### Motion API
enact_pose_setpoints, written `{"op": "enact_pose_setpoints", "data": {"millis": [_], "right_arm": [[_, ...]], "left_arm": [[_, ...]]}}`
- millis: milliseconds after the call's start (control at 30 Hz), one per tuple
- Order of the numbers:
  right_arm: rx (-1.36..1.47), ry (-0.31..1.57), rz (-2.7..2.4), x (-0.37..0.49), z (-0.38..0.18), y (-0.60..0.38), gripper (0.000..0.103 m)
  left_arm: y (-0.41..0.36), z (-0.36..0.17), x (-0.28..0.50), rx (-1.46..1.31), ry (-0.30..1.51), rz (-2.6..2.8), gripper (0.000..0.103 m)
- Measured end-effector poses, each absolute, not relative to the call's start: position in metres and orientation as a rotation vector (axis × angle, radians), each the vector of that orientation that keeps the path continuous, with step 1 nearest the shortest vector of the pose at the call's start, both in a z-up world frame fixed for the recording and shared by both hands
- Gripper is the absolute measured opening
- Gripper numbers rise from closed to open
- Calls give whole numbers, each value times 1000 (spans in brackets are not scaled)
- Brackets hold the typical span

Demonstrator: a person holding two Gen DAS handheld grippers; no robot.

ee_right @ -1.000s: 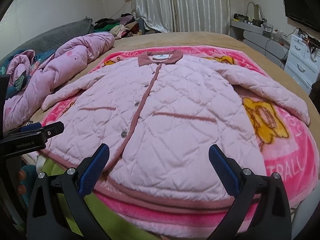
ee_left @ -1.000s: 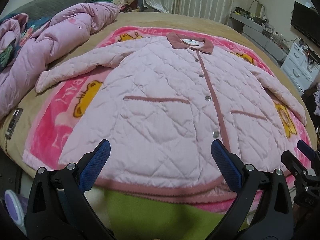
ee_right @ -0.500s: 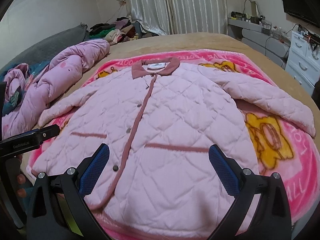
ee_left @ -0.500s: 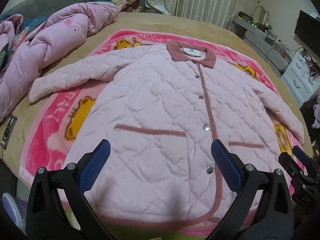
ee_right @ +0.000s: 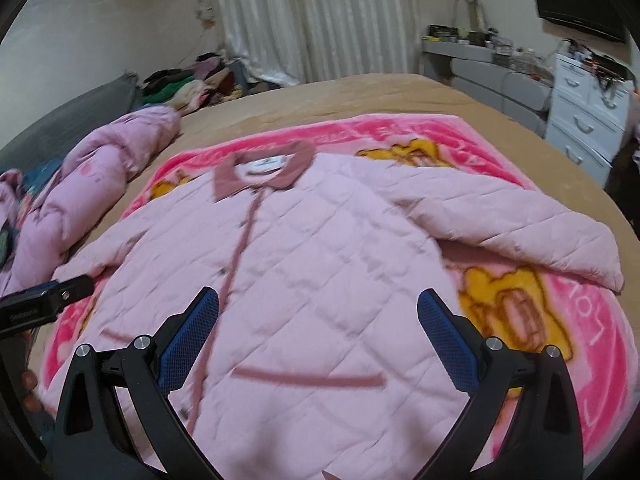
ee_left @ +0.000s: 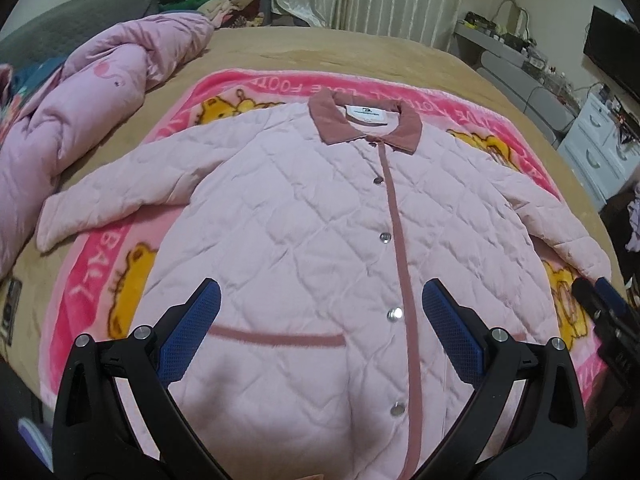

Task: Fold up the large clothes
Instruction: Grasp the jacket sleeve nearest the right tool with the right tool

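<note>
pink quilted jacket (ee_left: 304,240) lies flat, mid-frame, on the cartoon blanket (ee_left: 92,280). left tongs (ee_left: 320,308) and right tongs (ee_right: 318,312) hang wide, empty. best pinch each sleeve cuff, fold inward evenly.

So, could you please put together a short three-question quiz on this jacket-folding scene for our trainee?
1. True or false: the quilted pink jacket lies front up, buttoned, both sleeves spread outward.
2. Multiple choice: what lies directly under the jacket? A) bare tan bedcover B) pink cartoon blanket C) a grey pillow
3. Fill in: the left gripper and the right gripper are both ____ and hold nothing.

Key: 1 true; 2 B; 3 open.
</note>
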State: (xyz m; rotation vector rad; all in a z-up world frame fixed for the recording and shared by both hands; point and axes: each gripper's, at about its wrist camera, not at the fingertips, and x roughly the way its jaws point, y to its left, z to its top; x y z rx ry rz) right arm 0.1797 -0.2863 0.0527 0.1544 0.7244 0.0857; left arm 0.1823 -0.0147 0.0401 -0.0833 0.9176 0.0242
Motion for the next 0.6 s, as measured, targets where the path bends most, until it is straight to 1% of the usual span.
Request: {"op": "enact_pose_setpoints", "data": {"millis": [367,600], "right_arm": [[261,725,-114,234,40,-363,99],[337,747,-285,252,18,-425,99]], "left_arm": [[-27,36,250,-79,946,-4,95],[-30,24,284,-62,957,30,95]]}}
